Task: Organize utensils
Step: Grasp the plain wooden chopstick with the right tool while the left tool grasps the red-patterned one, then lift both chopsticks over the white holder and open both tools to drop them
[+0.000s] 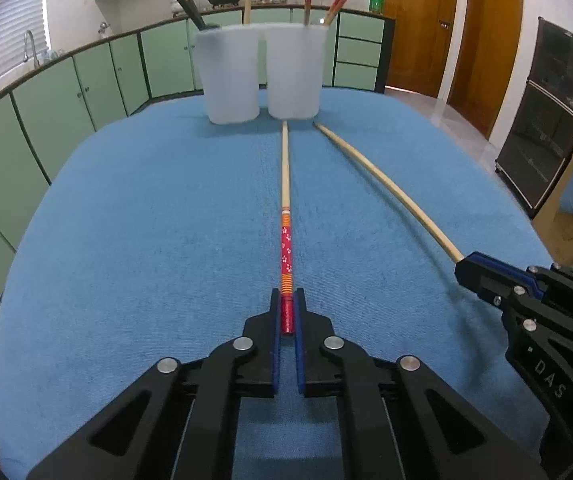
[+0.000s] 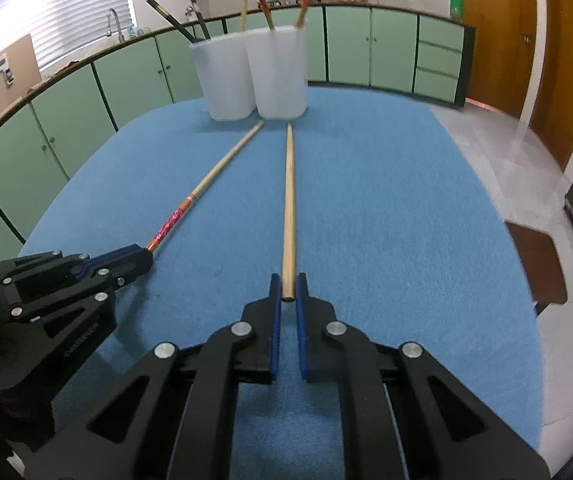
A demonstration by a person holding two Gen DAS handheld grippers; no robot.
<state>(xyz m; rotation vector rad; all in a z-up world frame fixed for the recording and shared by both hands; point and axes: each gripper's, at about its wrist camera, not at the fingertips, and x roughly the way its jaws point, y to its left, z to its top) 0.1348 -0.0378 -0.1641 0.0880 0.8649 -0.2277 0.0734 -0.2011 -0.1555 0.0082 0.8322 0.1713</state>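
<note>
On the blue-covered table (image 1: 126, 220), two chopsticks lie pointing toward a pair of white cups, and each claw is clamped on the near end of one. The left claw (image 1: 287, 312) is clenched on the butt of the red-patterned chopstick (image 1: 285, 184), whose bare wooden tip reaches almost to the base of the right cup (image 1: 293, 72); the right claw (image 2: 287, 292) is clenched on the very end of the plain wooden chopstick (image 2: 289, 200), its tip also just short of that cup. Both cups already hold sticks — dark ones and a pale one in the left cup (image 1: 230, 76), red-patterned ones in the right. The risk from here, as I judge it, comes from the grips sitting so far back: each stick is held only at its last stretch, so a long lever hangs ahead of the pads and the stick could swivel or droop once lifted. A drooping tip might catch the cloth or knock a cup's wall rather than clear its rim — and these light cups, top-heavy with leaning sticks, look easy to tip. The two claws also work close side by side, so they might collide on the way to the cups.
</note>
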